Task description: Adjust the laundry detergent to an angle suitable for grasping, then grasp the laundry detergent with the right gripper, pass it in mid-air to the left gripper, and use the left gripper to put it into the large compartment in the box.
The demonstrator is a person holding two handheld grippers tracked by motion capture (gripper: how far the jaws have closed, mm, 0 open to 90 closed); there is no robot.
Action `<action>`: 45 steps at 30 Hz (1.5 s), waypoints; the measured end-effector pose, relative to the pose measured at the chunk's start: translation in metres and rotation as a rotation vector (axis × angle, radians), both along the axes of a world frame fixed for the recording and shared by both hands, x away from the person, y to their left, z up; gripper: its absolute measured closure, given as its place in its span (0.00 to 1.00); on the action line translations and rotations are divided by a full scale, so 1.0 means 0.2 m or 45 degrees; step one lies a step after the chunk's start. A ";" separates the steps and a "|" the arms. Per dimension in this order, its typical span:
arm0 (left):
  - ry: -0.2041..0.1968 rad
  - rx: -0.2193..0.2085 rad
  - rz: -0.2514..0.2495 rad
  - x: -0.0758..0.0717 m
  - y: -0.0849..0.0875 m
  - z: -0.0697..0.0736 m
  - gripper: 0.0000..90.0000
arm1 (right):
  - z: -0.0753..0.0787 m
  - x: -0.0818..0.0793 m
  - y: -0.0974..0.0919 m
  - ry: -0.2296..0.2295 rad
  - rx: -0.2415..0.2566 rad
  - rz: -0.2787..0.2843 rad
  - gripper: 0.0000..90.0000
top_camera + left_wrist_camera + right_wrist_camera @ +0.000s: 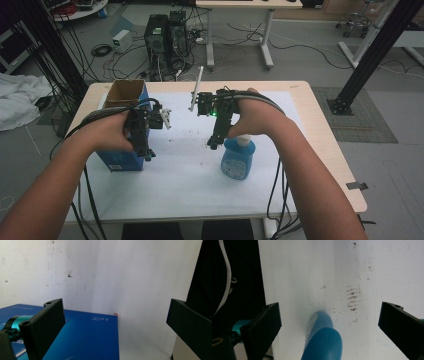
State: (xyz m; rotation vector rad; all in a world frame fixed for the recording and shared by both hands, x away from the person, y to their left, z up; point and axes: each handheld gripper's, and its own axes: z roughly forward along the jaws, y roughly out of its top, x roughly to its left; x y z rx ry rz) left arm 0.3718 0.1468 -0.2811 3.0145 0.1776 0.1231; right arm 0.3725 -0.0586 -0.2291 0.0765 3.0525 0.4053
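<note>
Bottle (323, 340) below right tool (329, 325), untouched; box (82, 337) under left tool (115, 322); both gaping.

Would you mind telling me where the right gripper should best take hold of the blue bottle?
Probably around the bottle's body, coming down from above: it seems to lie flat on the white sheet, and in the right gripper view its rounded blue body sits between the right gripper's open jaws.

Dim high view; gripper views bright, perhaps slightly soft.
</note>
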 end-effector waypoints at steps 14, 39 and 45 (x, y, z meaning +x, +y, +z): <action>-0.007 -0.008 0.002 -0.02 0.01 0.01 0.02 | 0.01 0.00 0.00 0.006 0.015 -0.005 0.04; -0.010 -0.035 0.011 -0.02 0.02 0.00 0.02 | -0.02 0.02 -0.02 0.005 0.046 -0.034 0.04; -0.012 -0.036 0.015 -0.04 0.02 0.00 0.02 | -0.02 0.02 -0.04 0.012 0.113 -0.062 0.04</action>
